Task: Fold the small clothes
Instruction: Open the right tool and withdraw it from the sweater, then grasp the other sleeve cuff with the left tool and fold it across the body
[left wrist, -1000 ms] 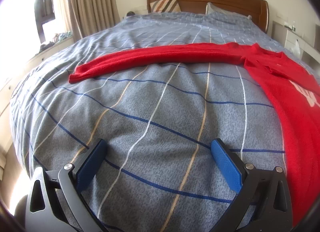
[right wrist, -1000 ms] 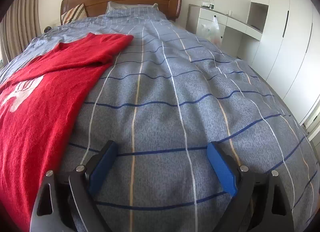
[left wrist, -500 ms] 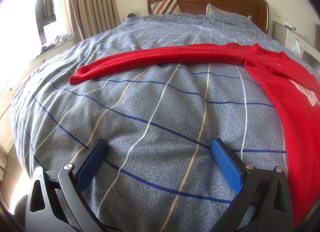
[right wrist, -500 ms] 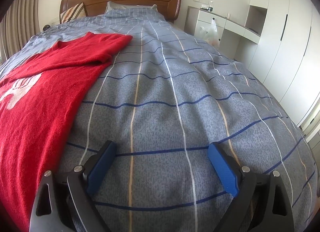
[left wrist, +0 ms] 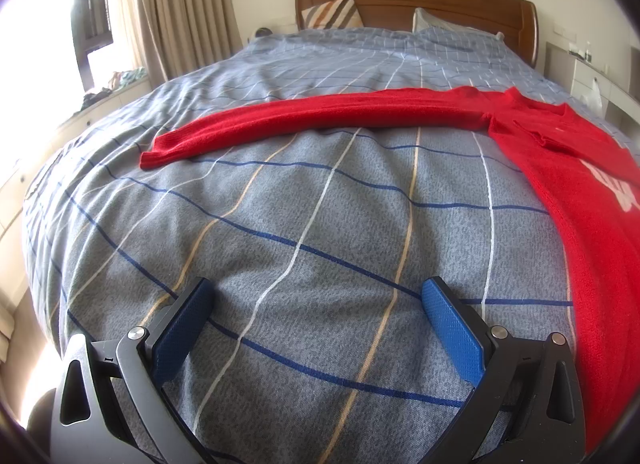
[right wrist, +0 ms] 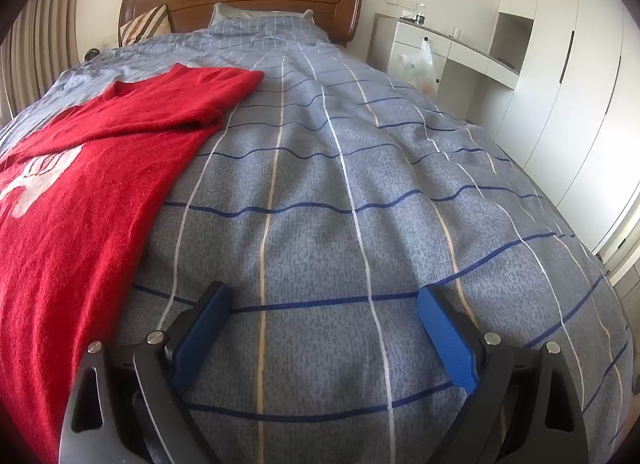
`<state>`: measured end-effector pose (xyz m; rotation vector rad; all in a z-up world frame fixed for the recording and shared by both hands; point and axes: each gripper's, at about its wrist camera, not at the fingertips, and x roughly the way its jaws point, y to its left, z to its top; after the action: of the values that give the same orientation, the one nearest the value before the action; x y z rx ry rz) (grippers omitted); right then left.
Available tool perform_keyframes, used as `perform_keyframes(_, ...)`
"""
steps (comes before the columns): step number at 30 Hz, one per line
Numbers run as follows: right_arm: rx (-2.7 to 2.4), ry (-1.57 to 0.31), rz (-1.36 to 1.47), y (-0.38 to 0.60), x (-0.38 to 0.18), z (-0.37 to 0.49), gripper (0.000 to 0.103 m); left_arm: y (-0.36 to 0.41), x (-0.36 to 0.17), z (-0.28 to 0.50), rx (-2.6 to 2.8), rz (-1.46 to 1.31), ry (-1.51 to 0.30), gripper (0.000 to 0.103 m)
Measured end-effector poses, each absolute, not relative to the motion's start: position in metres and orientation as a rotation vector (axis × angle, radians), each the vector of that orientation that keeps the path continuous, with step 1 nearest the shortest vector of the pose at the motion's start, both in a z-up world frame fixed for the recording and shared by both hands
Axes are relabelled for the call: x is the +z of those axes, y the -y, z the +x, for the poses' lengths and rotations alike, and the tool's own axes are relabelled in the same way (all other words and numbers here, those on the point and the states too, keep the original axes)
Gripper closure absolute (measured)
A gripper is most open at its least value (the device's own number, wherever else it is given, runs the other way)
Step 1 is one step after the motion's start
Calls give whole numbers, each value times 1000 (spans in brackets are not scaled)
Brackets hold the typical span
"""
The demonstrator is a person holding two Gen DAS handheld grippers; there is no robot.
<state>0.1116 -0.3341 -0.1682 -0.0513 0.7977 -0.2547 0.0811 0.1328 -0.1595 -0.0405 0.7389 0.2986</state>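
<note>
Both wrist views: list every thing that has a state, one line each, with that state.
left gripper: open, empty, over the bedcover.
right gripper: open, empty, over the bedcover.
red sweater: unfolded, flat on the bed.
long sleeve: stretched straight out.
other sleeve: folded over the body.
curtain: drawn aside.

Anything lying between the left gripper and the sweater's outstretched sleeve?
Nothing but bare checked bedspread, seen in the left wrist view, between the open left gripper and the red sweater's sleeve.
</note>
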Motion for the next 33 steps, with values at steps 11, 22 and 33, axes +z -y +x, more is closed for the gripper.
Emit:
perform_keyframes(11, -263, -798, -59, 336, -168, 113, 9, -132, -160, 81, 299, -40, -738, 0)
perform_keyframes(22, -263, -797, -59, 337, -168, 113, 9, -172, -133, 87, 171, -216, -848, 1)
perform_keyframes(33, -271, -786, -65, 336, -167, 113, 8, -345, -127, 188, 227, -572, -996, 7)
